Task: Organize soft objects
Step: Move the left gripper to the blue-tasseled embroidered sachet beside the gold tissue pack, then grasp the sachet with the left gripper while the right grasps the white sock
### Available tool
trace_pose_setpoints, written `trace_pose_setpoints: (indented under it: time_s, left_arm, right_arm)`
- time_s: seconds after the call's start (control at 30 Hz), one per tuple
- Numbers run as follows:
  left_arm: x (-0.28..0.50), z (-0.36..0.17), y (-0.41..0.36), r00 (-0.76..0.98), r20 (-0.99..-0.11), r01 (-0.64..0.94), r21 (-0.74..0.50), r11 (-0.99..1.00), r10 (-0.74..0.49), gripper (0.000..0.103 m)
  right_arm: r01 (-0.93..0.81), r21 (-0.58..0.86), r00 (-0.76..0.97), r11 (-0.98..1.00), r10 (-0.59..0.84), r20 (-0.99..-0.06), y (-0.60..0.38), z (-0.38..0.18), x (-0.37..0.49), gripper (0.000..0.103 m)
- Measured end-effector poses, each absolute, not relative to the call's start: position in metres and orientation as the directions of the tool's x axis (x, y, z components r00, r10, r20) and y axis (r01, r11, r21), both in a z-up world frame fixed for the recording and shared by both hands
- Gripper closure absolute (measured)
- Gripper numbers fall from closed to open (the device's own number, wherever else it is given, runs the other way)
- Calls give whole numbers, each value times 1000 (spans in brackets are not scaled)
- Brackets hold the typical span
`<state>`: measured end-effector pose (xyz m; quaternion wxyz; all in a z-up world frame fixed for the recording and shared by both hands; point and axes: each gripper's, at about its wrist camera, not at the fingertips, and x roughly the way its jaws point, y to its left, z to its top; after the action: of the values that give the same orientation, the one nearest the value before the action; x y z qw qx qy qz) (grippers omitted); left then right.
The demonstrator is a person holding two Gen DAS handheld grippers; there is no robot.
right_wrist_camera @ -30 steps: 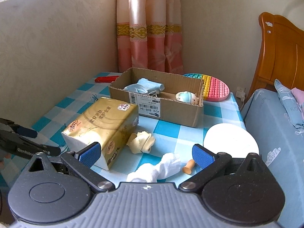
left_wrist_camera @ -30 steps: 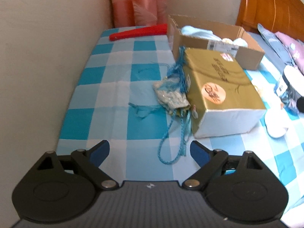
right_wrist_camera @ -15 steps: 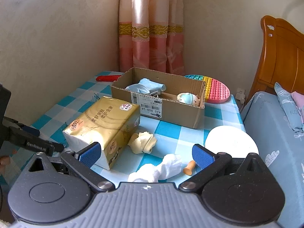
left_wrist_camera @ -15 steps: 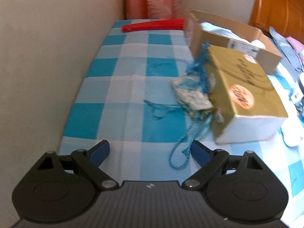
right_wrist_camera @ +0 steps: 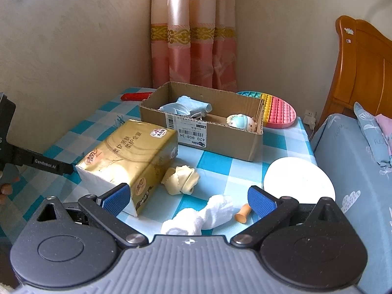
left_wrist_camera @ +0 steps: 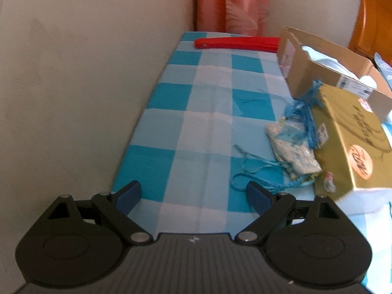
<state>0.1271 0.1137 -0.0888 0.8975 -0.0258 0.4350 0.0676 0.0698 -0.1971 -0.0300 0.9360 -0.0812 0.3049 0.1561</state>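
Note:
A cardboard box (right_wrist_camera: 220, 134) at the table's back holds a light blue cloth (right_wrist_camera: 188, 106) and a small plush doll (right_wrist_camera: 241, 122); it also shows in the left wrist view (left_wrist_camera: 325, 68). A blue tasselled pouch (left_wrist_camera: 291, 144) lies against a gold tissue pack (left_wrist_camera: 352, 142), to the right of my open, empty left gripper (left_wrist_camera: 193, 194). In the right wrist view a cream cloth knot (right_wrist_camera: 181, 178) and a white rolled cloth (right_wrist_camera: 208, 216) lie by the tissue pack (right_wrist_camera: 129, 154). My right gripper (right_wrist_camera: 189, 198) is open and empty just above the white cloth.
A red flat object (left_wrist_camera: 237, 42) lies at the table's far end. A rainbow pop mat (right_wrist_camera: 276, 109) sits behind the box, a white plate (right_wrist_camera: 299, 180) at the right edge, a small orange piece (right_wrist_camera: 242, 214) by it. Wall on the left, bed (right_wrist_camera: 352, 171) on the right.
The left gripper has swung left toward the wall, so the pouch and tissue pack now sit at the right of its view. The right gripper has barely moved.

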Motion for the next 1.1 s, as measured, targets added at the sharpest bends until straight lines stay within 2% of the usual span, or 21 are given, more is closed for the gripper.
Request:
trace_pose_setpoints:
  time_s: [0.23,0.53,0.6,0.67,0.7,0.87,0.97,1.1]
  left_arm:
    - [138,-85,110,613,-776,-156,63,986,147,24]
    - [118,-45,101,679,-732,-27,-104,994,-58,24]
    - [121,-43,100,679,-725,-4,-156,988,-112,33]
    - [128,-47,97,655,-741,5,-190,982,-146,51]
    - [131,-50,96,643,-748,8,-209,978,-165,54]
    - [141,-64,100,589,-748,8,-374,927,-307,58]
    - [146,-69,99,580,-755,-9,-381,925,-305,60]
    - [153,-77,100,560,-761,-39,-418,908,-327,71]
  right_arm:
    - [-340,-51,758,939,241,-606,-197,-34,73,0]
    - [-339,-41,753,940,245,-610,-199,-36,78,0]
    - [-341,-32,748,940,251,-614,-199,-38,79,0]
    - [-343,-32,746,939,252,-616,-199,-39,79,0]
    - [-344,-32,746,939,252,-616,-198,-40,79,0]
    - [-338,-25,748,941,252,-613,-201,-40,79,0]
    - [-329,-18,750,944,250,-613,-204,-40,81,0]
    - [-326,-10,746,945,251,-617,-206,-43,83,0]
